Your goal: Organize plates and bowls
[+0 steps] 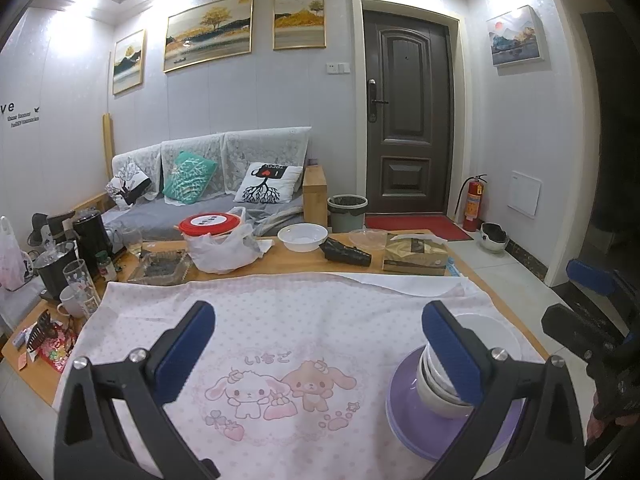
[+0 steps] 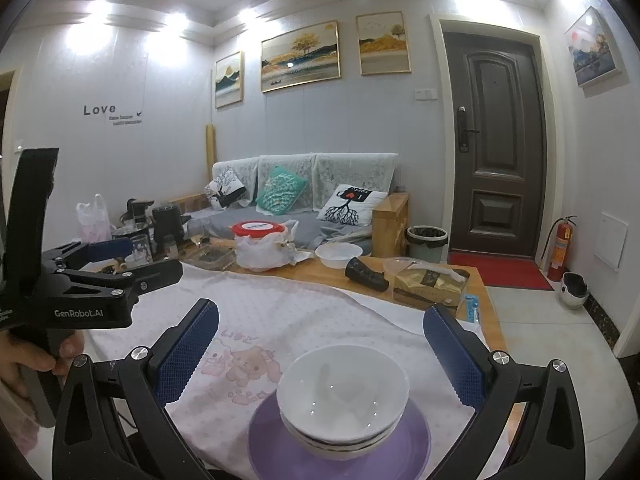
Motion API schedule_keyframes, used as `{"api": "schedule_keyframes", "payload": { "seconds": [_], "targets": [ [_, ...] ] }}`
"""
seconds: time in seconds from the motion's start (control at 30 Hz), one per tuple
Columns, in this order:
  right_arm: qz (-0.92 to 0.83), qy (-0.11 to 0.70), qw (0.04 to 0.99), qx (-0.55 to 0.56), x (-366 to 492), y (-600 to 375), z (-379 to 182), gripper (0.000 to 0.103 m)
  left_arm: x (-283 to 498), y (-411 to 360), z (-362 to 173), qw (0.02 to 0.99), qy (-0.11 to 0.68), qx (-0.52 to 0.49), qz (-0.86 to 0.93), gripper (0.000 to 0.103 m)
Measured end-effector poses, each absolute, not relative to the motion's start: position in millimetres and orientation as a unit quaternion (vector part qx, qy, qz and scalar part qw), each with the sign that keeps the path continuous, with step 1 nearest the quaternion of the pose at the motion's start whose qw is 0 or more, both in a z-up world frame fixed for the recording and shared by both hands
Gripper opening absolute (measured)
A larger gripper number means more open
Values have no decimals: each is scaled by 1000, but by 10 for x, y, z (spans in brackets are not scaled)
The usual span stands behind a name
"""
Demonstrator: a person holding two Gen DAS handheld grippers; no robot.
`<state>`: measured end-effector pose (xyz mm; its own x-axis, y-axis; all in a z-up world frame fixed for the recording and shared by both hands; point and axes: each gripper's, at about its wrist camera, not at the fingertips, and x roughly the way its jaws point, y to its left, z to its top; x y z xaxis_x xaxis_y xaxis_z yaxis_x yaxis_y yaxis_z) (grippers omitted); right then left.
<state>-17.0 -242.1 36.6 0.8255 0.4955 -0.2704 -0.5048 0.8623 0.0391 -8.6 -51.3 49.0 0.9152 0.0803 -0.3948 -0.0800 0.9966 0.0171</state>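
Both grippers, left (image 1: 316,352) and right (image 2: 320,350), released; stacked bowls (image 2: 342,404) between right jaws could topple if clipped.

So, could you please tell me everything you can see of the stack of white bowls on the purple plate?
The stack of white bowls is glossy, ceramic-looking, with several bowls nested upright, dark lines showing between the lower rims. The top bowl looks empty and catches ceiling-light glints. The stack rests centred on the purple plate, which lies on the pink rabbit-print cloth at the table's near edge. Both the right gripper and left gripper are open, and neither is gripping the stack.
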Motion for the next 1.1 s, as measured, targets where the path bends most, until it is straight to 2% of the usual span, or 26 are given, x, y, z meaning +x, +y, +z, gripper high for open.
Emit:
{"api": "schedule_keyframes", "payload": {
  "seconds": [1.1],
  "targets": [
    [256,131,958,-18,-155,-2505,393,102,-130,-474,520,981,189,0,49,103]
  ]
}}
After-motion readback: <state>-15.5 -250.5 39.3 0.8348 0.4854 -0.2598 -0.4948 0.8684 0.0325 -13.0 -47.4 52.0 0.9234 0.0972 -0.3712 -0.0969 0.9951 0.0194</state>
